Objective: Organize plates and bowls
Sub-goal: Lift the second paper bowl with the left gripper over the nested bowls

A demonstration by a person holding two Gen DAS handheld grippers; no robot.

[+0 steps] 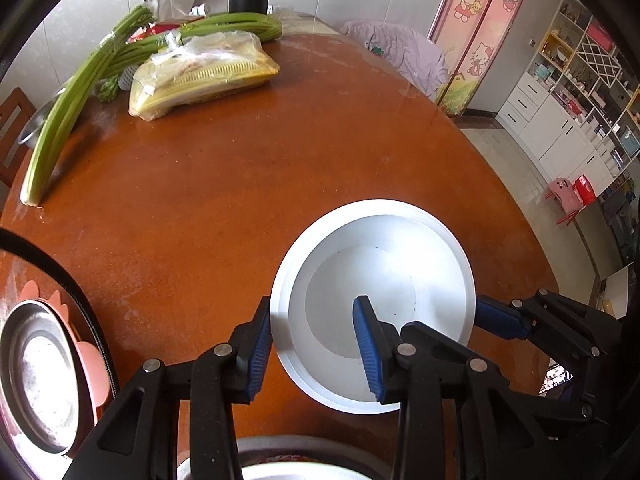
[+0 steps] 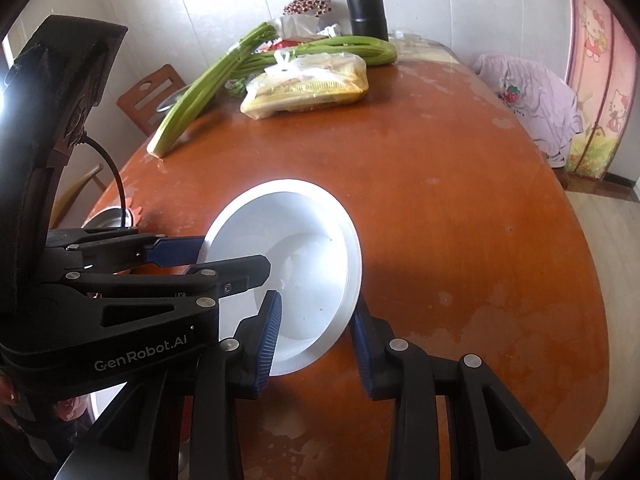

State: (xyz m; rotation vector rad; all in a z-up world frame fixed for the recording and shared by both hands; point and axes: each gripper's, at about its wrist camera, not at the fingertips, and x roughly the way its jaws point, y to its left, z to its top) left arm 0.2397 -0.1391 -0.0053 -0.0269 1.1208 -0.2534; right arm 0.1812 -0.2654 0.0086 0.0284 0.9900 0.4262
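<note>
A white bowl [image 1: 384,248] sits on the round brown table [image 1: 208,184], and a second white rim shows just outside its own, as if two are nested. My left gripper [image 1: 312,300] straddles its near-left rim, one blue pad outside and one inside, pressing on the wall. The right gripper [image 2: 316,300] clamps the rim on the other side the same way, its left pad inside the white bowl [image 2: 296,240]. Each gripper shows in the other's view: the right gripper [image 1: 496,316] at the bowl's right edge, the left gripper [image 2: 232,256] at its left edge.
A steel plate [image 1: 36,376] lies on a pink flower-shaped plate [image 1: 90,364] at the near left. Another dish rim [image 1: 280,468] shows below my fingers. Celery [image 1: 80,92], a bagged yellow pack [image 1: 204,72] and a black flask [image 2: 366,0] crowd the far side. A chair with lilac clothes [image 2: 536,104] stands right.
</note>
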